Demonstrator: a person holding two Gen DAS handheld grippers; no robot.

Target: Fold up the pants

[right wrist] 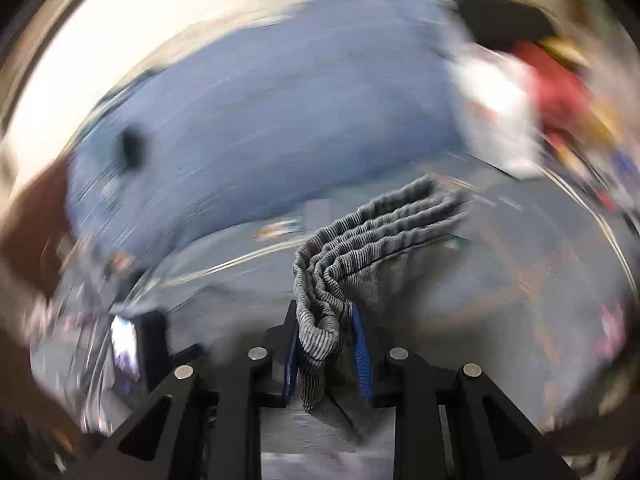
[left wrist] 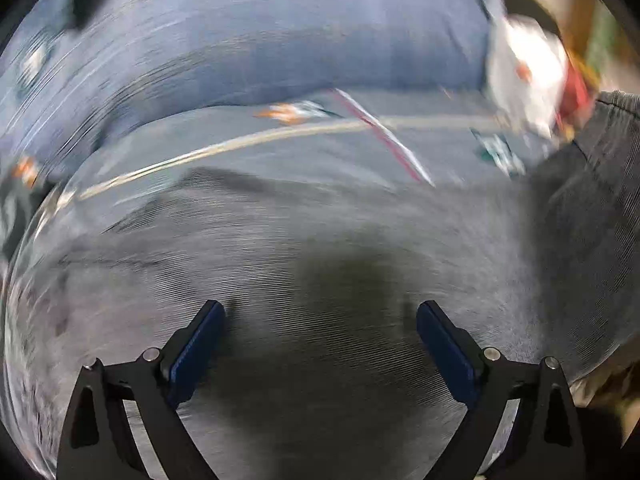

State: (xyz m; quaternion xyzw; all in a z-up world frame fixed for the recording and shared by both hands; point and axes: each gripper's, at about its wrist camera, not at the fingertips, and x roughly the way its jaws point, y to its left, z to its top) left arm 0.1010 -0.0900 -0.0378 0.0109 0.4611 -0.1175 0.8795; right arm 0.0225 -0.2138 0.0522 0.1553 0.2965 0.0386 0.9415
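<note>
The grey ribbed pants [left wrist: 320,240] lie spread on the bed under my left gripper [left wrist: 320,316], which hangs open just above the cloth with nothing between its blue pads. In the right wrist view my right gripper [right wrist: 325,320] is shut on the pants' bunched elastic waistband [right wrist: 368,232], lifted off the bed, and the cloth hangs down between the fingers. A raised part of the pants [left wrist: 600,168] shows at the right edge of the left wrist view. Both views are blurred by motion.
A blue-grey patterned bedsheet [left wrist: 280,136] lies under the pants, with a blue pillow or blanket [left wrist: 280,40] behind it. White and red things [left wrist: 528,76] sit at the far right. A small dark object [right wrist: 130,152] rests on the blue cover.
</note>
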